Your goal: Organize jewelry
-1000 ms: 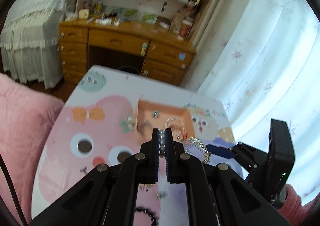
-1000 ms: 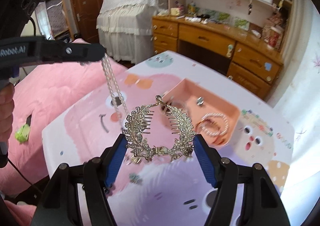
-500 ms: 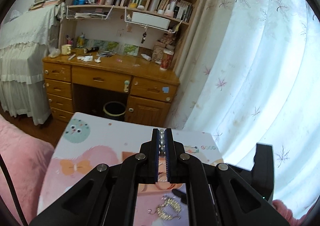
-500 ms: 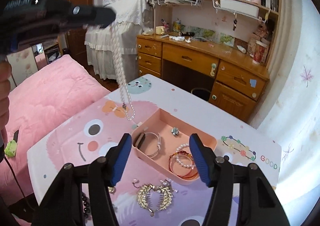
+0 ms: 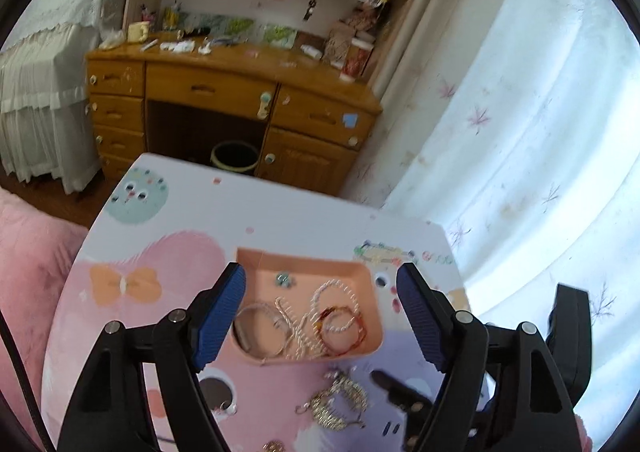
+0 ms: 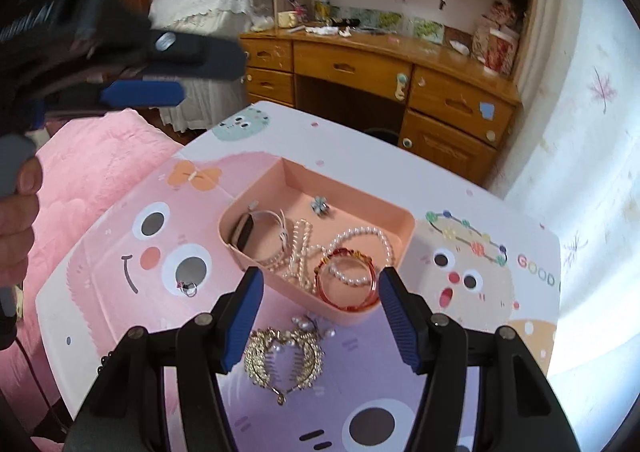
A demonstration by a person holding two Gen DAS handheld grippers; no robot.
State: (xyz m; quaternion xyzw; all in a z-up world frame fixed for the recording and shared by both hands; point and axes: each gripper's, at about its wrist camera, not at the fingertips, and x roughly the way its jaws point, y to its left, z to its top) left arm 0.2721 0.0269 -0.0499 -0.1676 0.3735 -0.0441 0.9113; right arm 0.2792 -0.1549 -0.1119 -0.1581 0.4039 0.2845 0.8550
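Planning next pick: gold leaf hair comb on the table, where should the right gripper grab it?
Judging by its flat pose, come from above and pinch across one leafy arm of the gold hair comb. The teeth point inward, so avoid the centre. The right gripper already hangs open over it.

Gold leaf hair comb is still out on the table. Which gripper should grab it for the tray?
Probably right. The right gripper hangs open just above the gold hair comb, beside the pink tray. The left gripper, open and empty, faces the tray, with the comb lower in its view.

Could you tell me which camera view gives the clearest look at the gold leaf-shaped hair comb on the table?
The right wrist view: the gold hair comb lies sharp and whole on the table, just in front of the pink tray. The left wrist view shows it blurred and small, near the bottom edge.
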